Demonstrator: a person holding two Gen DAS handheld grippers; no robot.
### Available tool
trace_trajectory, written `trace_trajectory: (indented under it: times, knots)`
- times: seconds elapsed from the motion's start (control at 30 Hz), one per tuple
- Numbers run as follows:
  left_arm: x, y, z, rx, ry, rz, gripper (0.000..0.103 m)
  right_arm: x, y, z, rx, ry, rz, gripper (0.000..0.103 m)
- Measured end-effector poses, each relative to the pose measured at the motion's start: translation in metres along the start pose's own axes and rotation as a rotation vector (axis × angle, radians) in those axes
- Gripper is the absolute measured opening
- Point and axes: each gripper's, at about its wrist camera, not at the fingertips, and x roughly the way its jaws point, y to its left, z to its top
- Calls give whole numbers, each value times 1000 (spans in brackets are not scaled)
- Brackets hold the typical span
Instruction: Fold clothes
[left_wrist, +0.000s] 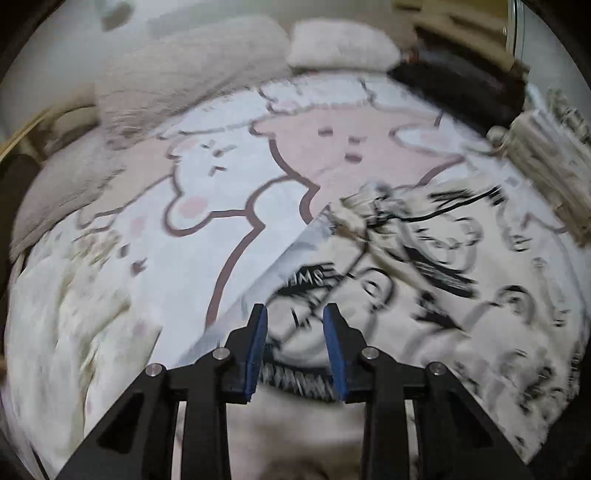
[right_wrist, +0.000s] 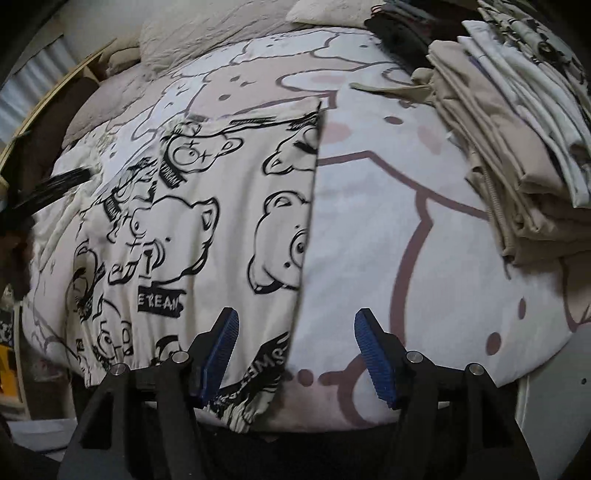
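Right wrist view is showing the right gripper (right_wrist: 295, 350) hanging wide open over the straight edge of one bear-print garment (right_wrist: 207, 221), which is lying flat on a cartoon-print bedspread (right_wrist: 369, 229). The left gripper (left_wrist: 295, 350) is gaping narrower over the same garment, gripping nothing. One stack of folded clothes (right_wrist: 517, 147) is sitting to the right, two pillows (left_wrist: 192, 74) beyond.

A bed cover (right_wrist: 369, 236) printed with pale pink and white cartoon animals outlined in mauve spreads across the bed. At its far end lie a large beige textured pillow (left_wrist: 177, 81) and a smaller cream pillow (left_wrist: 340, 46) beside it. A wooden bed frame edge (right_wrist: 40, 110) curves along the left side in the right wrist view.
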Motion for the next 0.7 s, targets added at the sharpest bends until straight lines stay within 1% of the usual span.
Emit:
trace_trajectory:
  times: [0.1, 0.2, 0.23, 0.27, 0.3, 0.33, 0.37, 0.43, 0.53, 0.57, 0.67, 0.7]
  knots:
    - [43, 10, 11, -13, 93, -57, 31, 1, -6, 2, 28, 9, -3, 66]
    - [69, 20, 11, -23, 174, -86, 31, 3, -10, 3, 42, 21, -14, 66]
    - [73, 21, 11, -26, 180, -100, 31, 4, -11, 4, 44, 25, -15, 66]
    - [73, 22, 11, -26, 180, -110, 31, 5, -12, 5, 45, 30, -15, 66]
    - [72, 23, 11, -28, 180, -116, 28, 7, -14, 6, 46, 34, -15, 66]
    - [69, 24, 11, -31, 178, -120, 10, 8, -15, 7, 46, 38, -15, 66]
    - [65, 25, 11, -34, 170, -114, 5, 10, -15, 9, 46, 41, -13, 66]
    - [53, 26, 10, -42, 133, -107, 5, 14, -15, 13, 44, 46, -8, 66]
    - [37, 38, 13, -79, 73, -53, 5, 16, -12, 22, 23, 35, -6, 66]
    - [38, 44, 16, -113, 63, -31, 5, 17, -12, 26, 13, 27, -10, 66]
    - [48, 55, 20, -171, 79, -21, 5, 23, -8, 43, -17, -10, -33, 66]
    - [52, 53, 20, -166, 87, -20, 5, 25, -7, 50, -28, -23, -41, 66]
